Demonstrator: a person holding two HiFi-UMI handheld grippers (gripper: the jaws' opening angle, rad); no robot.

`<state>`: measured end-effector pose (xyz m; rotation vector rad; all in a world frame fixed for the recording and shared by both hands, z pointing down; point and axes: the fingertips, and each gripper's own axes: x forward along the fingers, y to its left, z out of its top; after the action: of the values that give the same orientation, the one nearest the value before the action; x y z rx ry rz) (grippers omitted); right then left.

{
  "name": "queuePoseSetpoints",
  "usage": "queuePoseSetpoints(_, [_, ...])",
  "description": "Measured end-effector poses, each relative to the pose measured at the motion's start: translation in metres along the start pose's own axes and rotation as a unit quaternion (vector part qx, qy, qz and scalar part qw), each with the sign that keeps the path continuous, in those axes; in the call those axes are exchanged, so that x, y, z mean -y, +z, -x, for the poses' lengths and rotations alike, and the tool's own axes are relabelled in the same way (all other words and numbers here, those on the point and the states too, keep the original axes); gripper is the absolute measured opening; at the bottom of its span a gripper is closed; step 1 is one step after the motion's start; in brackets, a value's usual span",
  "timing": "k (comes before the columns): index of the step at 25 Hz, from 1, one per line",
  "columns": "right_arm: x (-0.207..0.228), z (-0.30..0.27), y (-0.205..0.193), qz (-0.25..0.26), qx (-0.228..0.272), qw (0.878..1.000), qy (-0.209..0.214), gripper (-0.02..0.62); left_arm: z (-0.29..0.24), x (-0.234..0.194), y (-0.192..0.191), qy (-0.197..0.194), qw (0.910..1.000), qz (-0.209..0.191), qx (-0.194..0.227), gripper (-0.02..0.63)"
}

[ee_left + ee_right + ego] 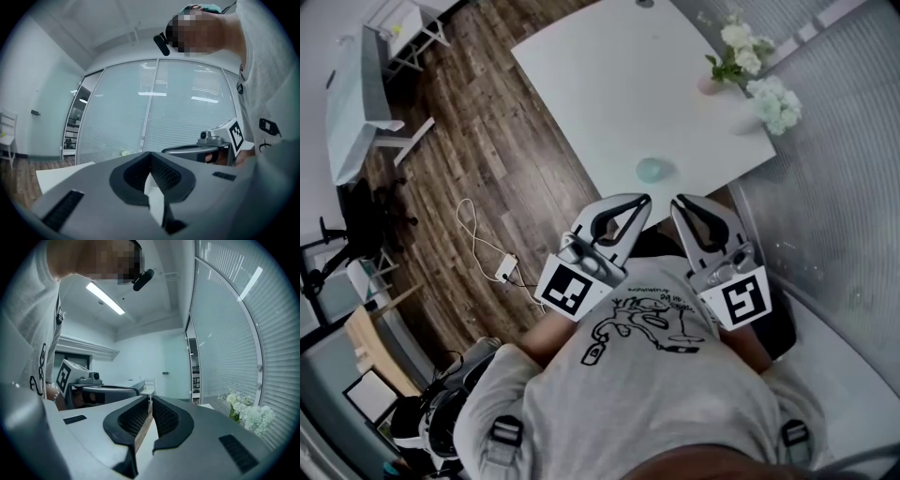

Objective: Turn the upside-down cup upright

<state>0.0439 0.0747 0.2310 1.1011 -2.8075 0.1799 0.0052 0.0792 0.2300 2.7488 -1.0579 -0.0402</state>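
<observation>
Little pale green cup (652,170) on white table (609,84), near front edge. Likely light, hard, smooth; may slip. Best grab round its side. Left gripper (643,200), right gripper (678,202): jaws squeezed together, nothing inside.

Cup (652,170): small, round, pale mint-green; stands alone on white counter (609,84), close to counter's near edge; seen from steeply above, top face looks closed, so mouth down; too small for finer detail.
</observation>
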Motion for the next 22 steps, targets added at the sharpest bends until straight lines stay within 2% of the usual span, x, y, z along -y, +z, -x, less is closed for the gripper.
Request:
queuePoseSetpoints(6, [0.019, -0.011, -0.003, 0.001, -0.002, 1.0, 0.018, 0.048, -0.019, -0.01, -0.007, 0.015, 0.9998, -0.007, -0.008, 0.003])
queuePoseSetpoints(15, [0.037, -0.02, -0.013, -0.005, -0.012, 0.999, 0.05, 0.048, -0.037, -0.021, -0.016, 0.046, 0.9988, 0.001, -0.016, 0.003])
queuePoseSetpoints(22, [0.037, -0.019, -0.021, -0.015, -0.016, 0.998, 0.056, 0.048, -0.041, -0.019, -0.026, 0.043, 0.9985, -0.005, -0.032, 0.003])
